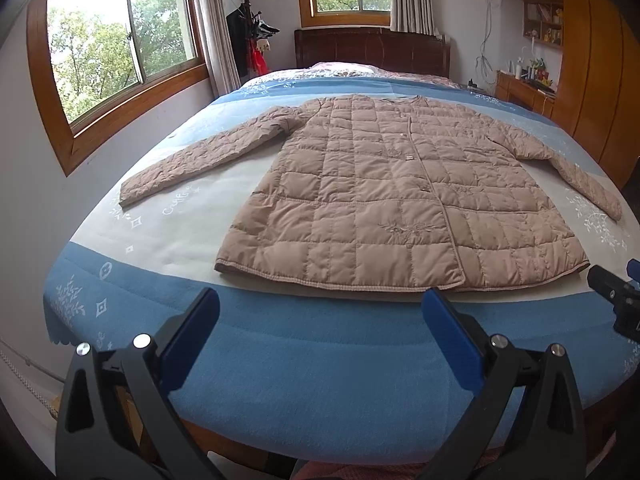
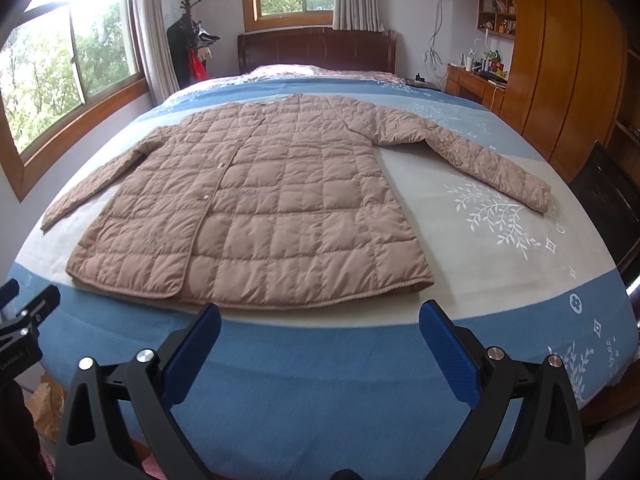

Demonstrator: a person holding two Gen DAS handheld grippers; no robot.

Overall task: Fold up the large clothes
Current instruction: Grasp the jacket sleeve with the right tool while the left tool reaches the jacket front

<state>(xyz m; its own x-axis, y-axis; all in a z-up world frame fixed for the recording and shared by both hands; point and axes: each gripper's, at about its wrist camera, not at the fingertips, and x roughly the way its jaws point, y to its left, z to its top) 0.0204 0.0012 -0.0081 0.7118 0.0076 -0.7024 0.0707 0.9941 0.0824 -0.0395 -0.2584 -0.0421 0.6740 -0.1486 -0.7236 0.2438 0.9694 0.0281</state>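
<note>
A tan quilted jacket [image 1: 384, 196] [image 2: 256, 204] lies flat and face up on the bed, buttoned, both sleeves spread out to the sides, hem toward me. My left gripper [image 1: 320, 304] hovers open above the blue bed edge, just short of the hem's middle. My right gripper [image 2: 320, 312] is open too, a little short of the hem's right half. Nothing sits between either pair of blue pads. The left sleeve cuff [image 1: 128, 196] and right sleeve cuff [image 2: 536, 196] rest on the pale sheet.
The bed [image 1: 304, 364] has a blue and pale patterned cover and a dark headboard [image 2: 316, 50]. Windows and a coat rack [image 1: 250, 28] line the left wall. Wooden cabinets and a cluttered desk [image 2: 476, 76] stand on the right. A dark chair [image 2: 604, 204] sits beside the bed's right edge.
</note>
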